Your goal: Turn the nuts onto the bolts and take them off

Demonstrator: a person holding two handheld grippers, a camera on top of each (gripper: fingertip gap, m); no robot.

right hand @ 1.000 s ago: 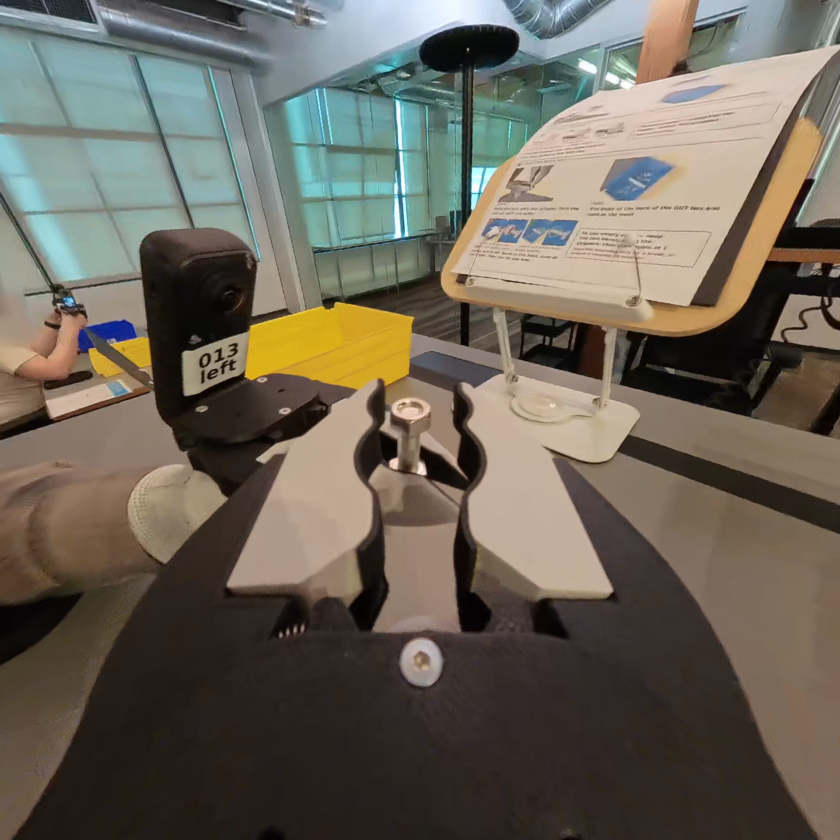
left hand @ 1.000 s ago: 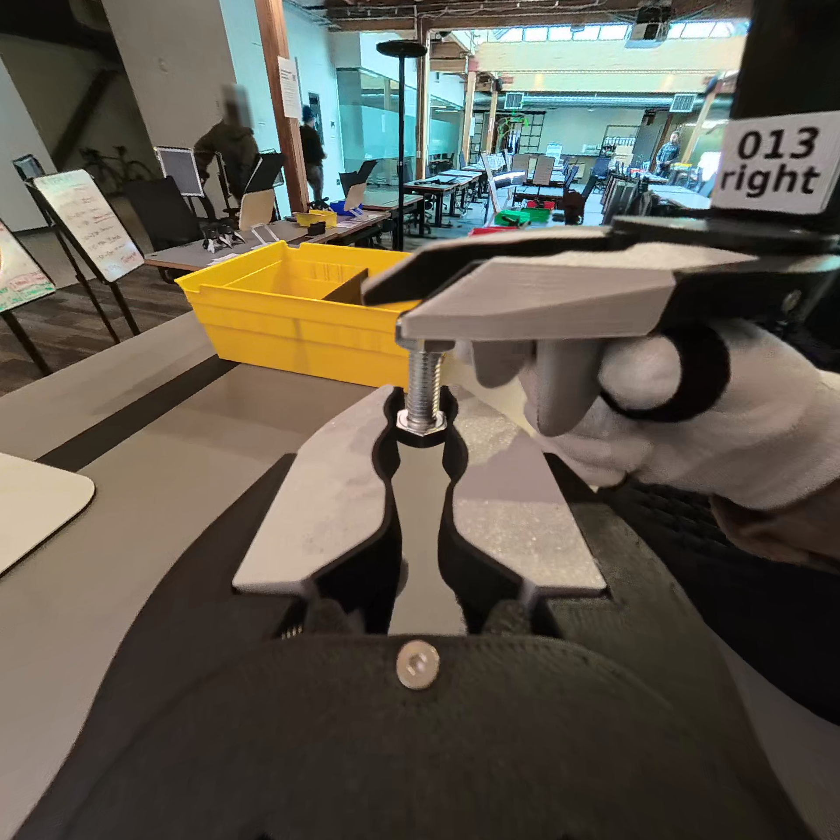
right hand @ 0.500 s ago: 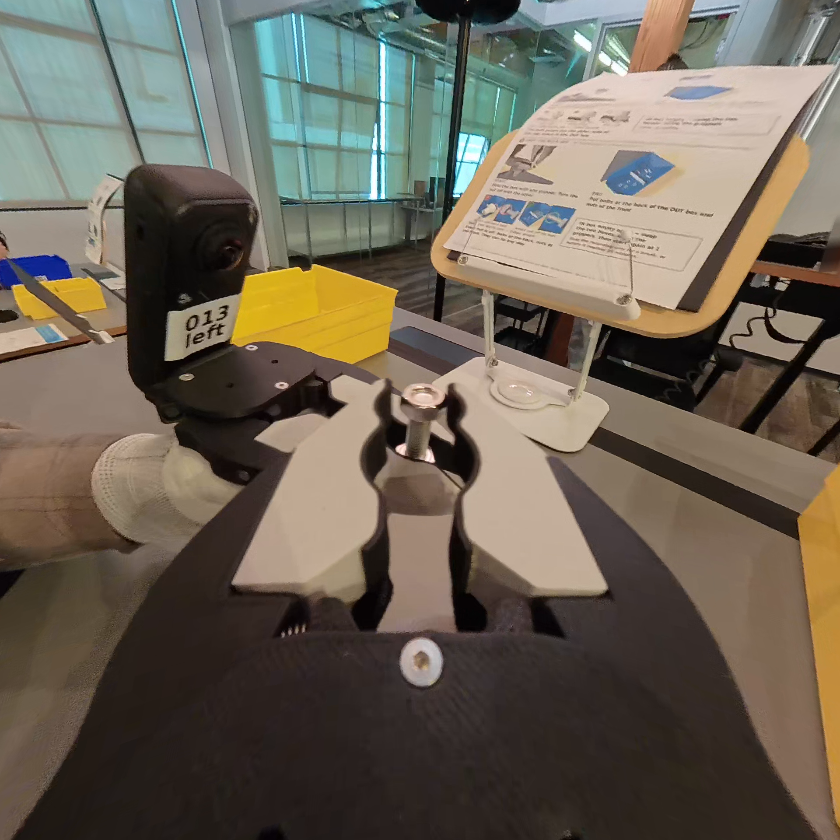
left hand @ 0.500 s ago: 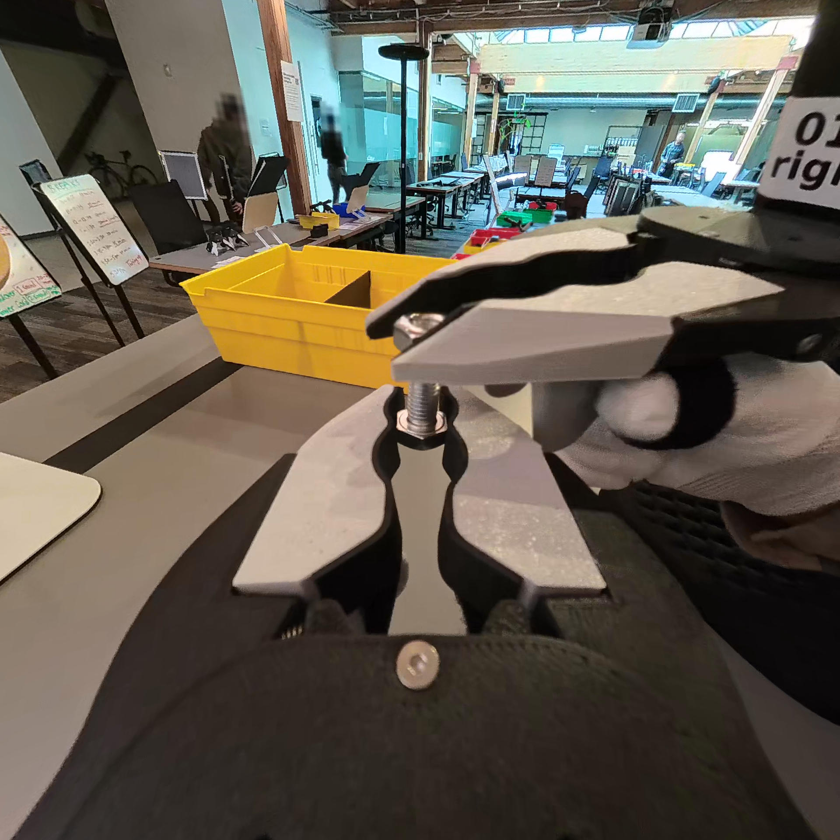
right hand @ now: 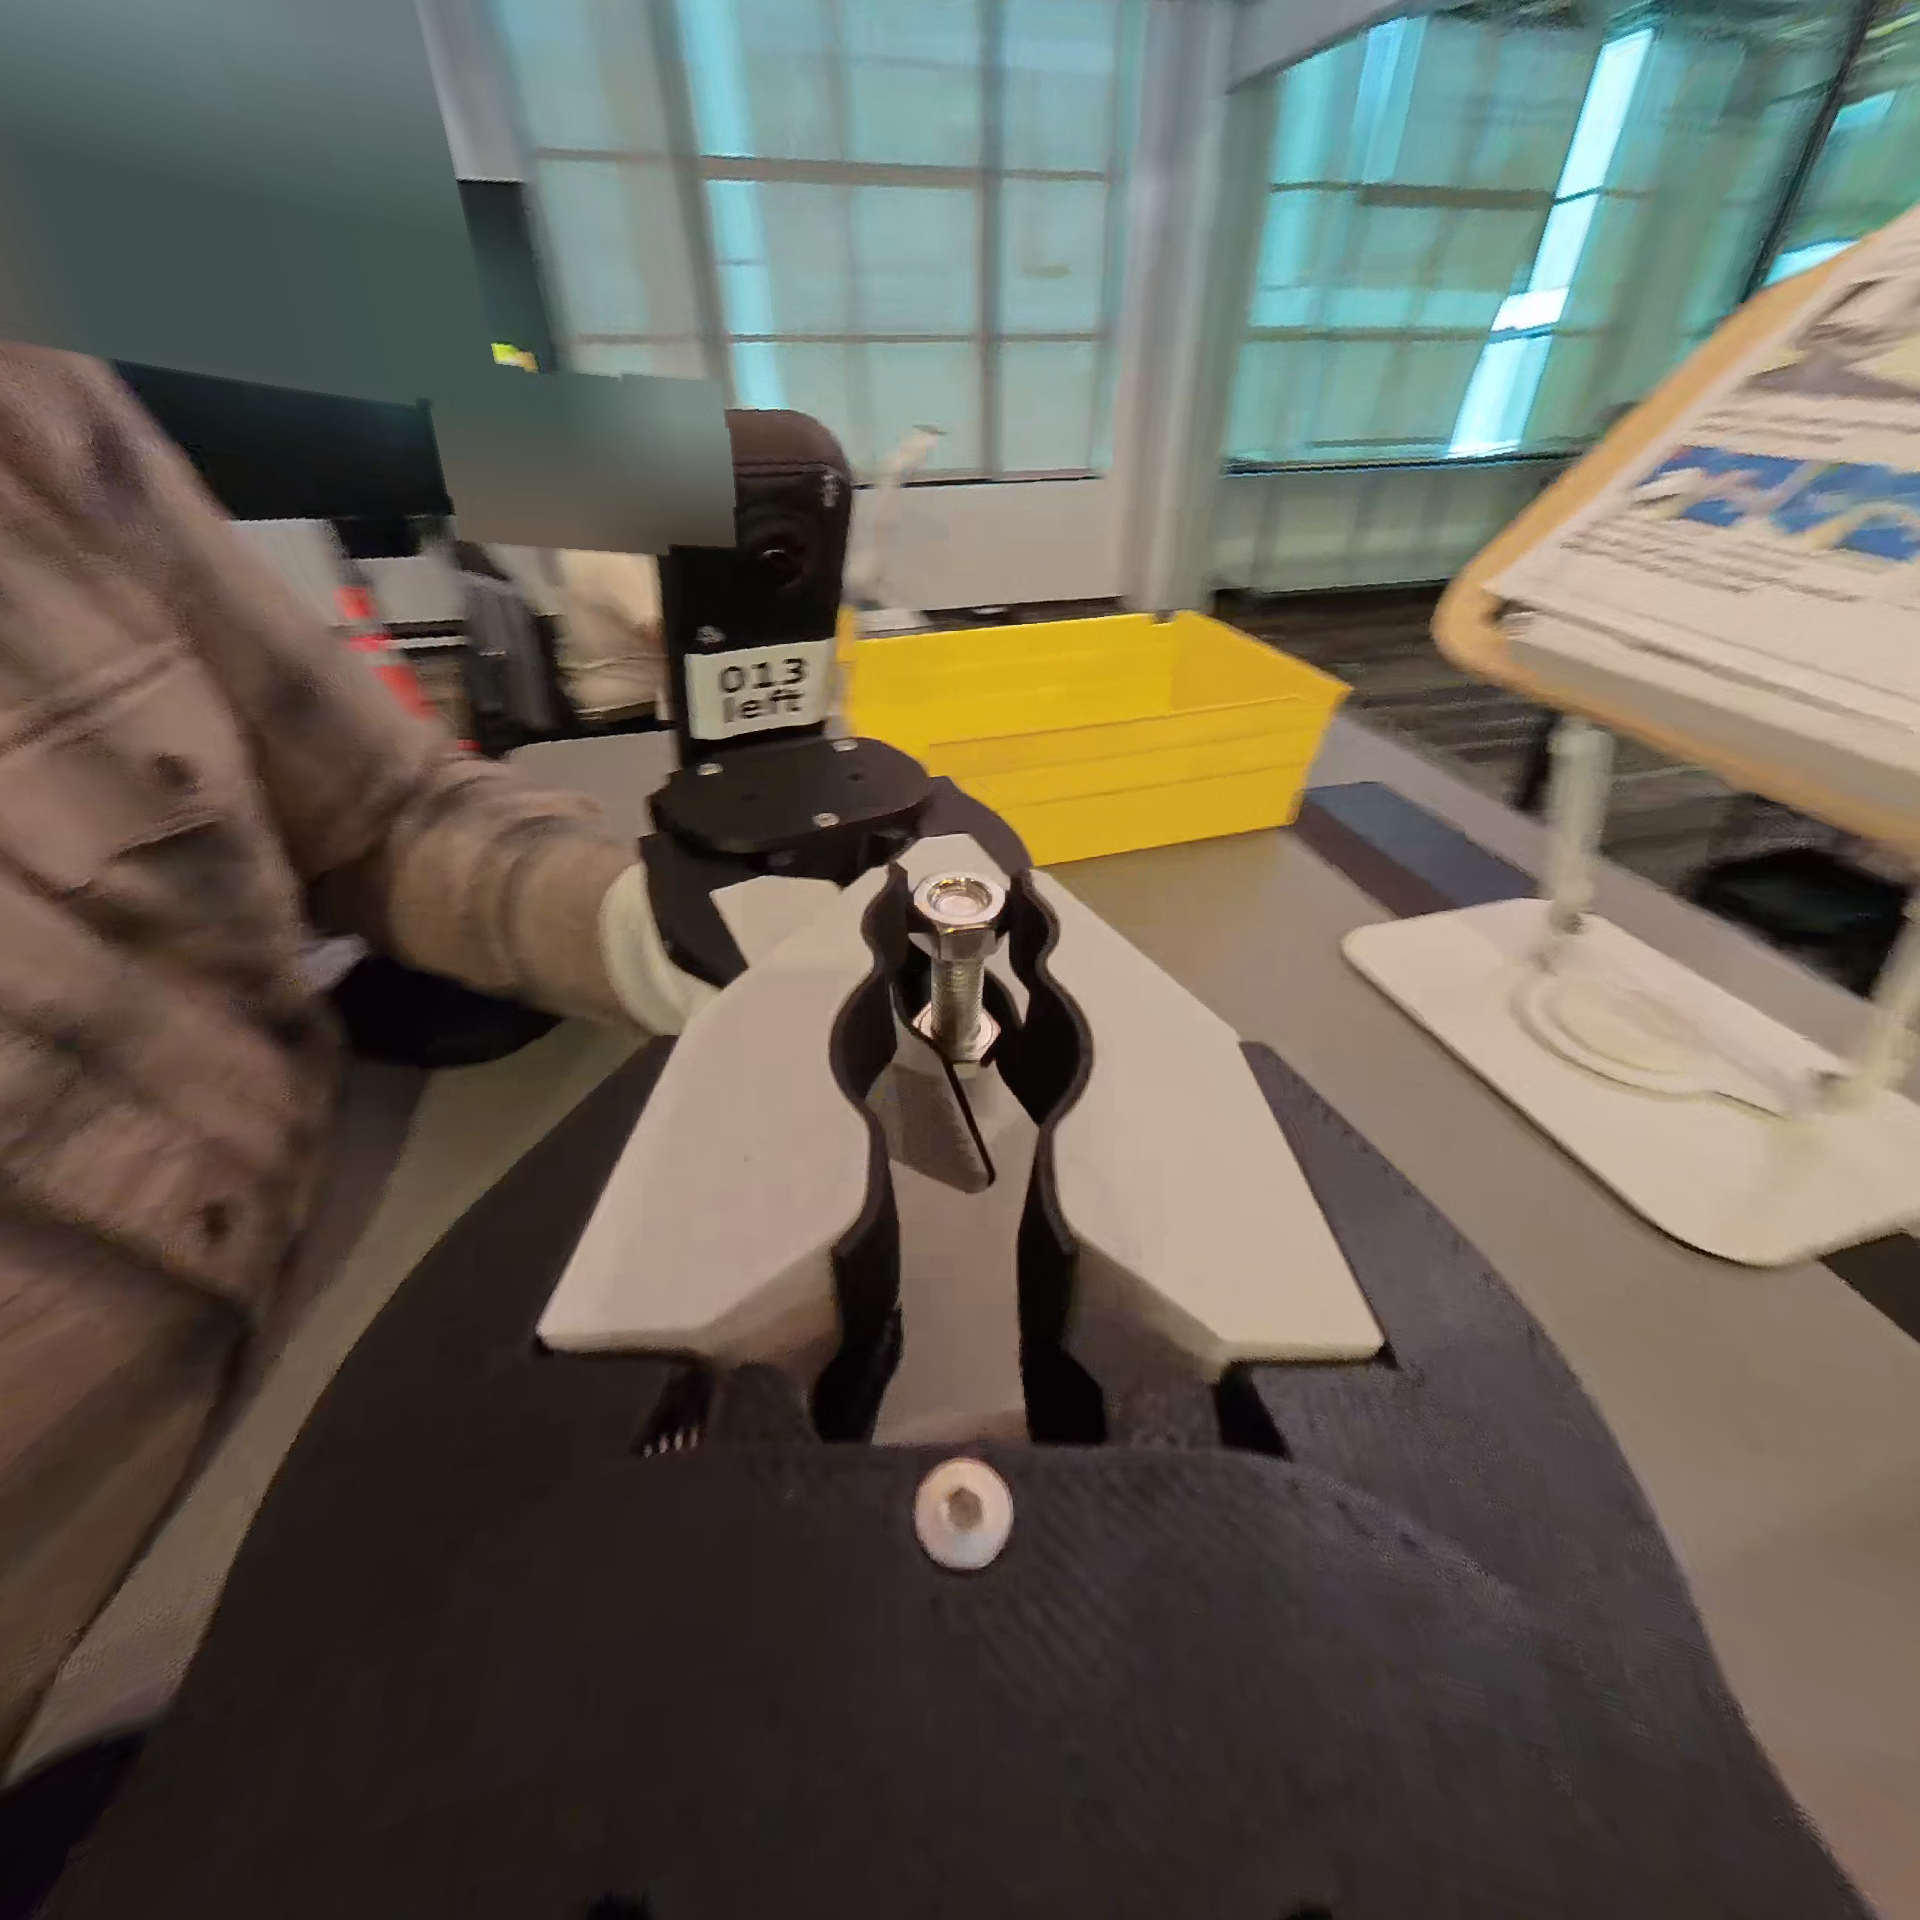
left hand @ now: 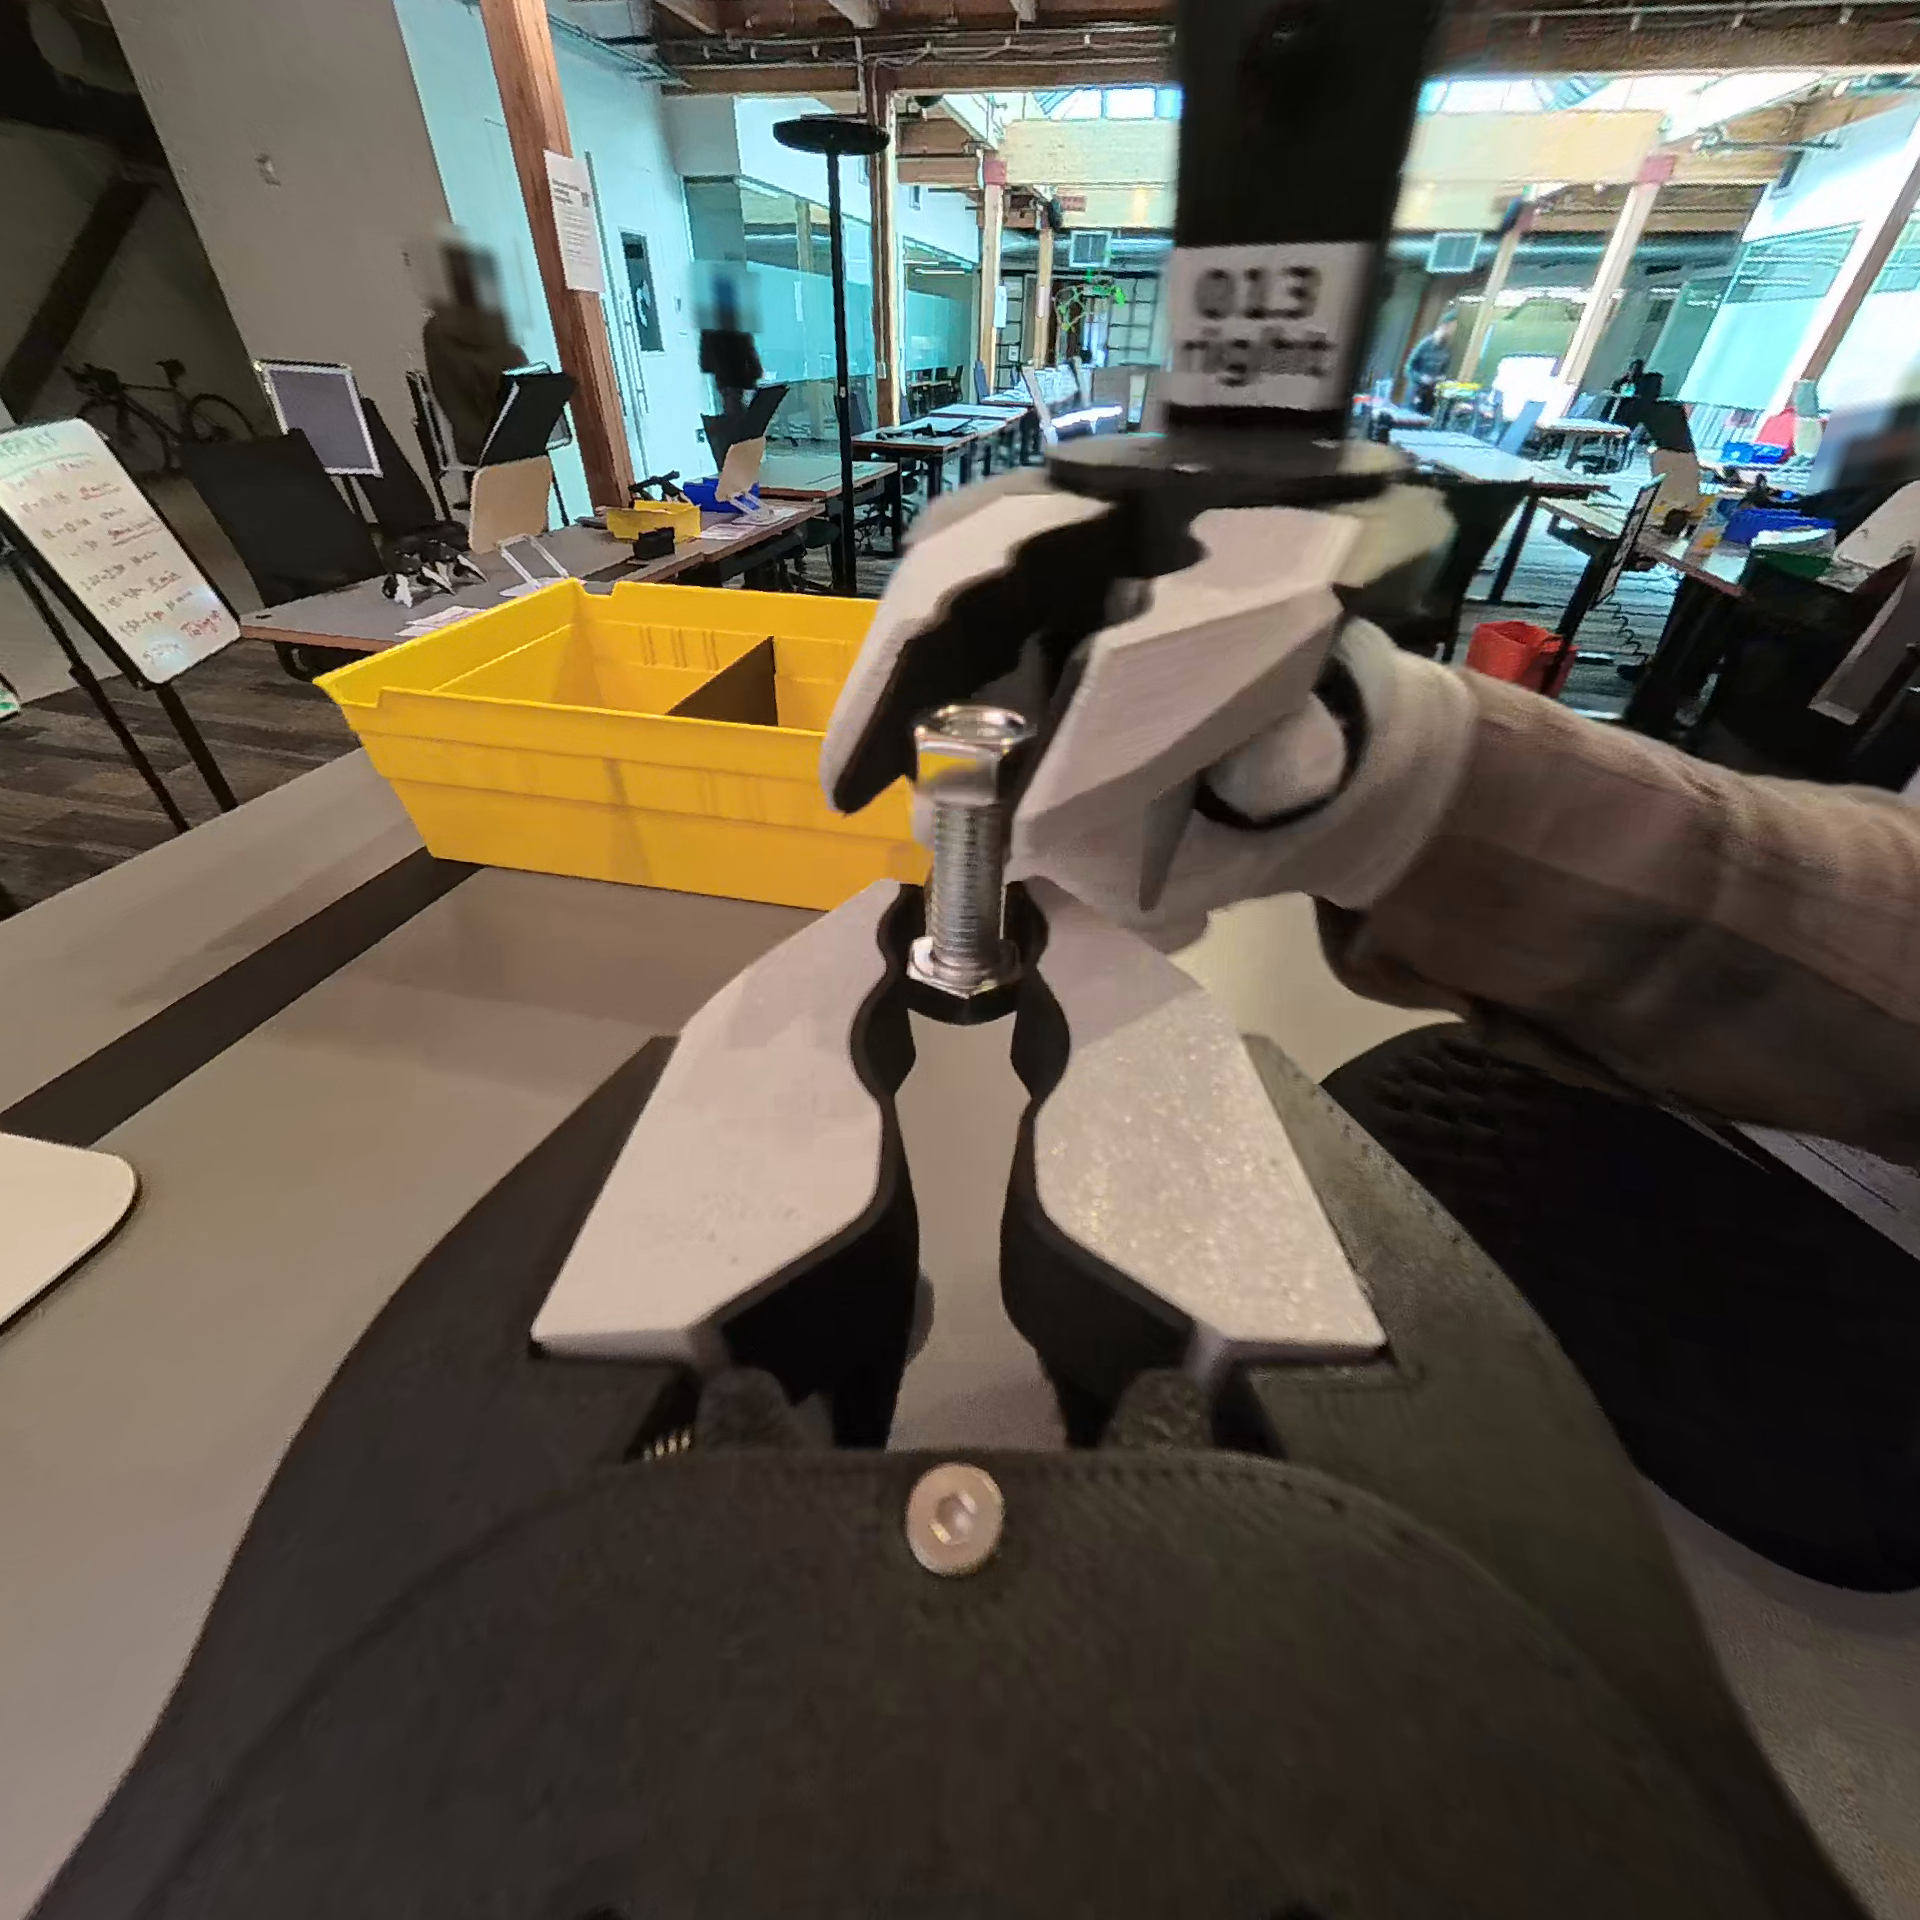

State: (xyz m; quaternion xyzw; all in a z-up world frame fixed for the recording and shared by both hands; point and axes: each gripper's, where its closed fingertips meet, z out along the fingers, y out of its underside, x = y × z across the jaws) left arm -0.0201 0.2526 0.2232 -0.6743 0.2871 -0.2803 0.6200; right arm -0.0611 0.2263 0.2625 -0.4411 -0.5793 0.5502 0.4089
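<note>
Now the left tool (left hand: 961, 961) clamps the nut (left hand: 962, 966), bolt (left hand: 966, 862) upright, while the right tool (right hand: 961, 920) closes on the bolt head.

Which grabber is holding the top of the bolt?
The right gripper: it grips the bolt's hex head, held above. The left gripper clamps the nut at the bottom instead.
</note>
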